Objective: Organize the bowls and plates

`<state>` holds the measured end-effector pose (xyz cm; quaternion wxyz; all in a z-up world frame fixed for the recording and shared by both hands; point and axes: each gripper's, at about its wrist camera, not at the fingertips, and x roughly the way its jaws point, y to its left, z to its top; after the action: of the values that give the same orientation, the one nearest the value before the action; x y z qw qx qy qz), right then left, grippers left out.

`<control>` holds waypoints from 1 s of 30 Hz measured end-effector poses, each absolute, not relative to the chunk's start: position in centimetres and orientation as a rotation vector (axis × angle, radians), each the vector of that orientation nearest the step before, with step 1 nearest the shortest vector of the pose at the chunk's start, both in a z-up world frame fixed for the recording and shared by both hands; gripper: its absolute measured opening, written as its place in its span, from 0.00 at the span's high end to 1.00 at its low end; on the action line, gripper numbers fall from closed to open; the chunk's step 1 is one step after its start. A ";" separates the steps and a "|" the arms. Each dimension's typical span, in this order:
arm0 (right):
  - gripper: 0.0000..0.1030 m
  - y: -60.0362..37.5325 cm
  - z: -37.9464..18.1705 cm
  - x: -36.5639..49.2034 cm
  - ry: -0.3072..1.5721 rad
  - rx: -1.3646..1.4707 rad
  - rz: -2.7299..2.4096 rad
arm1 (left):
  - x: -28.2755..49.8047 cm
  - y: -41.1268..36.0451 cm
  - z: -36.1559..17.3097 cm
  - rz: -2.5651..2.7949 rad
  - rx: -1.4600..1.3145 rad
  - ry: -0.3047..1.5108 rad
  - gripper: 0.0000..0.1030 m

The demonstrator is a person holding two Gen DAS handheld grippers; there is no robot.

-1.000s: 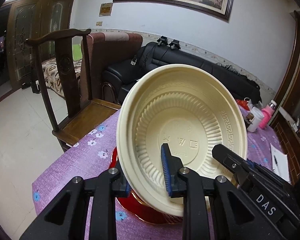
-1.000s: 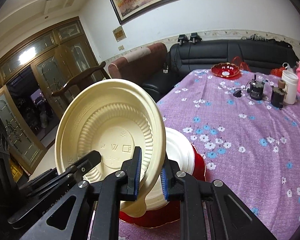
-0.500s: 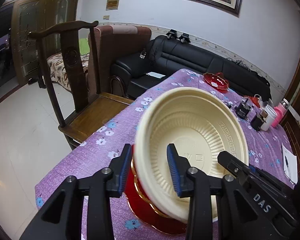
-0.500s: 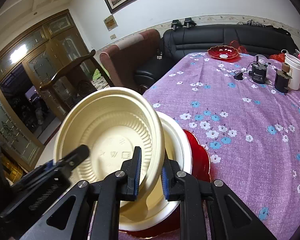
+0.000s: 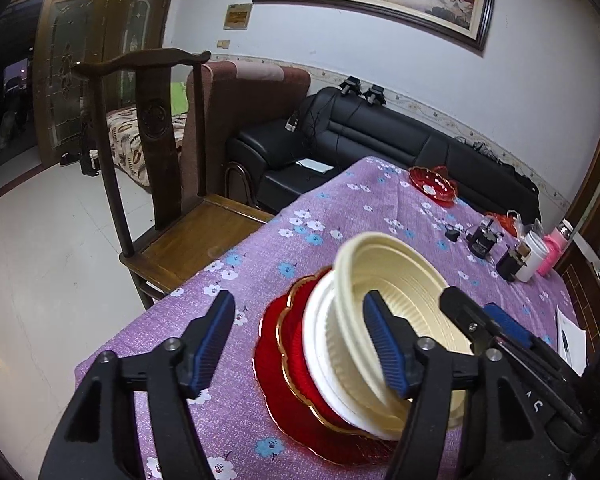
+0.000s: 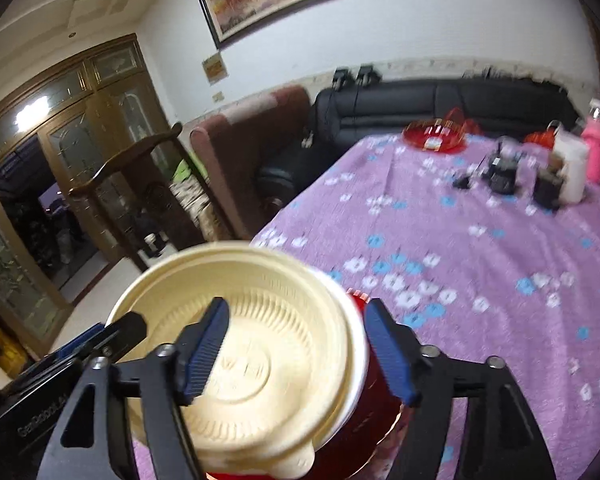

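- Sat nested in a white bowl (image 5: 320, 344), itself on a red plate (image 5: 284, 384): the cream bowl (image 5: 396, 292), topping the stack near the table's (image 5: 260, 248) front corner.
- Stood apart and widening, the left gripper (image 5: 300, 340); one blue pad left of the cream bowl over the cloth, the other over its hollow; no pressing on the rim seen.
- Stood apart and widening too, the right gripper (image 6: 296, 344), straddling the cream bowl's right rim without touching it.
- Lay dead ahead of both grippers and slightly below; rim a little tilted, no long axis on a round bowl.
- Neither hand clearly nearer to the cream bowl.
- Judged released onto the stack; next, probably, backing both grippers off the cream bowl without nudging it.
- Far across the table from the cream bowl: another red dish (image 5: 432, 190), still apart.
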<state>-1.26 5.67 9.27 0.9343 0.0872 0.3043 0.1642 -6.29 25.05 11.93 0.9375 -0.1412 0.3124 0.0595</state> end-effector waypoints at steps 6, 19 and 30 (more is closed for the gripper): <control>0.25 4.3 9.8 -1.7 0.595 0.207 0.308 | -7.6 26.2 13.0 0.131 -0.362 0.563 0.25; 0.22 1.4 11.2 -6.4 0.489 0.267 0.294 | -12.2 24.7 15.1 0.241 -0.305 0.328 0.00; 0.16 -1.3 10.4 -11.3 0.432 0.271 0.206 | -13.0 21.9 13.6 0.224 -0.210 0.376 0.00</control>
<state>-11.34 -1.25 10.38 0.9625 0.1338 0.2131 0.1017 -13.00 21.88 13.61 0.9707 -0.1038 0.1864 0.1107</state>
